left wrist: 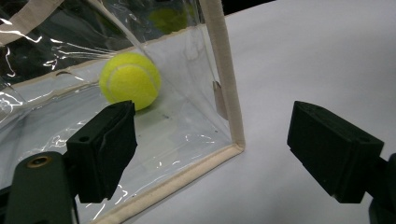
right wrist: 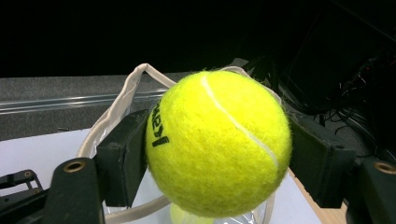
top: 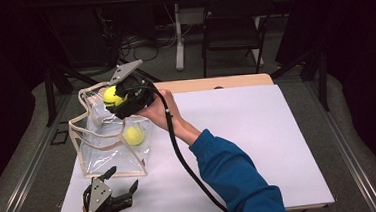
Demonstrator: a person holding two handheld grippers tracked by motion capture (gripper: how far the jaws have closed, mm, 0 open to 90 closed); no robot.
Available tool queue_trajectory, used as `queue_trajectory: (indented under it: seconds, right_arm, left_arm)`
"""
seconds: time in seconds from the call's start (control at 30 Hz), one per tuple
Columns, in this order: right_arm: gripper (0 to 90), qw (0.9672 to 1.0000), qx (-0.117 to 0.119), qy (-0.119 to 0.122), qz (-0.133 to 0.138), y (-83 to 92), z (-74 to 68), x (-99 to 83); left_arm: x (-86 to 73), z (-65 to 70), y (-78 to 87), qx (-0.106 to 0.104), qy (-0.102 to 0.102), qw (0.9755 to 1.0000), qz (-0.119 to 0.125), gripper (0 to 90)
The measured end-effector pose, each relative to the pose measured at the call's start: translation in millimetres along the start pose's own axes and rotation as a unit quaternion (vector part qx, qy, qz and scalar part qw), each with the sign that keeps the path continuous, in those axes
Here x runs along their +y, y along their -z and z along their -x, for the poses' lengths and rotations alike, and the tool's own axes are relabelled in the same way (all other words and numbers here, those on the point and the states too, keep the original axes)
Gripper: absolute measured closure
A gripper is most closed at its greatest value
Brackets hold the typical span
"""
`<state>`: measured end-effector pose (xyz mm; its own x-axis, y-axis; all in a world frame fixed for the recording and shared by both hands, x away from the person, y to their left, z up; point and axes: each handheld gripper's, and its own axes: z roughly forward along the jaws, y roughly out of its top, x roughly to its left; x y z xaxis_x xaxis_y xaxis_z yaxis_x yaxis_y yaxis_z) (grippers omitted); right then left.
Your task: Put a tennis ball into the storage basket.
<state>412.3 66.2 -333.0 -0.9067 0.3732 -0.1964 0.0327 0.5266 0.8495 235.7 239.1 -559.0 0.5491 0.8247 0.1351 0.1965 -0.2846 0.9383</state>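
Right claw: I see my right claw [top: 117, 98] clamped on 1 tennis ball [right wrist: 218, 142], a jaw pressed to each side of it.
Held ball position: at the far left of the counter [top: 259, 146], above the open top of the clear bag [top: 110, 151], its cream rim [right wrist: 122, 99] directly behind the ball in the right gripper view.
Second ball: 1 more tennis ball [left wrist: 130, 80] lies inside the bag on its floor, near the right side wall.
Left claw: my left claw [left wrist: 212, 149] has its jaws wide apart, gripping nothing, at the near left of the counter just beside the bag's near corner [left wrist: 238, 142].
Bag: upright, transparent, cream-trimmed edges, handles [top: 91, 92] raised at the far side.
Counter surface: white sheet, wooden edge visible at the far side.
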Motion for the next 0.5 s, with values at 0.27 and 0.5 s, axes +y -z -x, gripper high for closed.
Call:
queue_trajectory:
  seconds: [0.27, 0.5]
  right_arm:
    - [26.1, 1.0, -0.002, 0.004, -0.003, -2.8, 0.6, 0.2]
    - [26.1, 1.0, -0.001, 0.006, -0.005, -7.1, -0.4, 1.3]
  left_arm:
    - [-0.2, -0.7, -0.7, -0.002, 0.003, 1.0, 0.0, 15.9]
    - [-0.4, -1.2, -0.6, -0.003, 0.002, 1.0, 0.0, 15.9]
